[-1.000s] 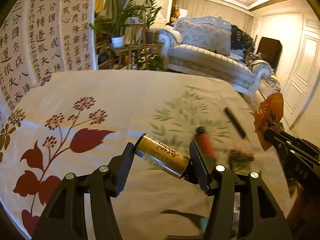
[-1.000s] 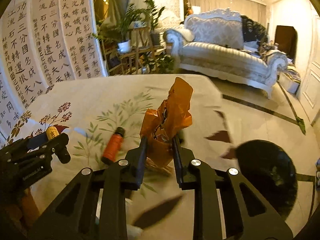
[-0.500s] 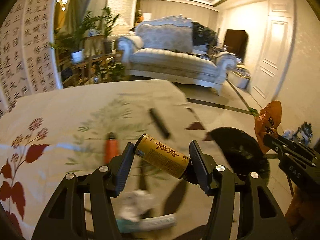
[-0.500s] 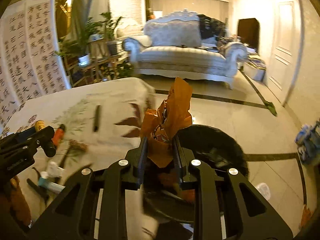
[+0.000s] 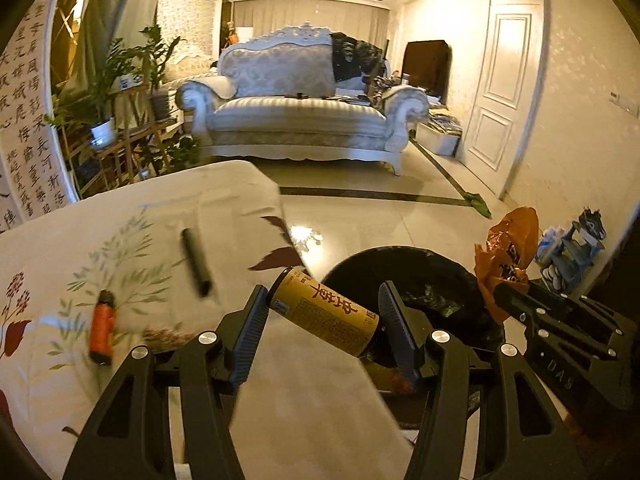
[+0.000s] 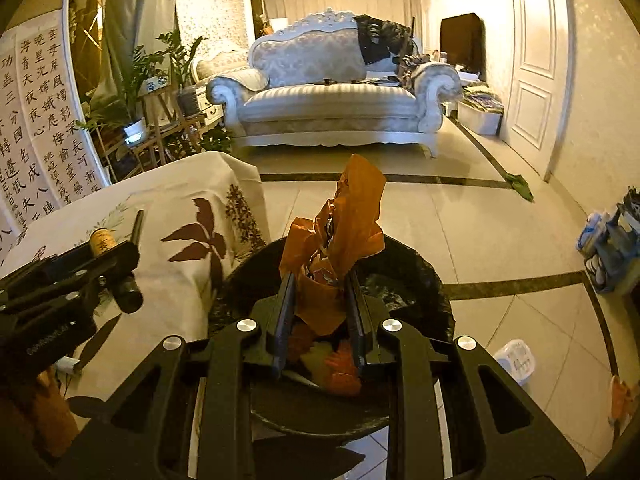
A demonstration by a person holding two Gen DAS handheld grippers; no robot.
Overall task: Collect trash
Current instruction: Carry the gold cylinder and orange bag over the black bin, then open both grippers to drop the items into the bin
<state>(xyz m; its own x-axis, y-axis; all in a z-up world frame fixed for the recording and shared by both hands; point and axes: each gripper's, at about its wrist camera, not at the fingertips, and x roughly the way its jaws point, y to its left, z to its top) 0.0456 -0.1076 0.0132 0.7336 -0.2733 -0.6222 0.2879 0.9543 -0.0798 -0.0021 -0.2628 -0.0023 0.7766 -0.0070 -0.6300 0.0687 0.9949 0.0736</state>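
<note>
Trash bin sits under our right gripper clamping the orange wrapper — our left gripper, pinching the yellow can endwise over the desk edge, risks dropping it short.

Both hand-held grippers off tablecloth, wrapper now over bin, w/ can near rim.

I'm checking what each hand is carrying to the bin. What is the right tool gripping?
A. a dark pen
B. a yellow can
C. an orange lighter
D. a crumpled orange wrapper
D: the right tool is shut on the crumpled orange wrapper, held over the black-lined trash bin; the yellow can is in the left tool.
</note>
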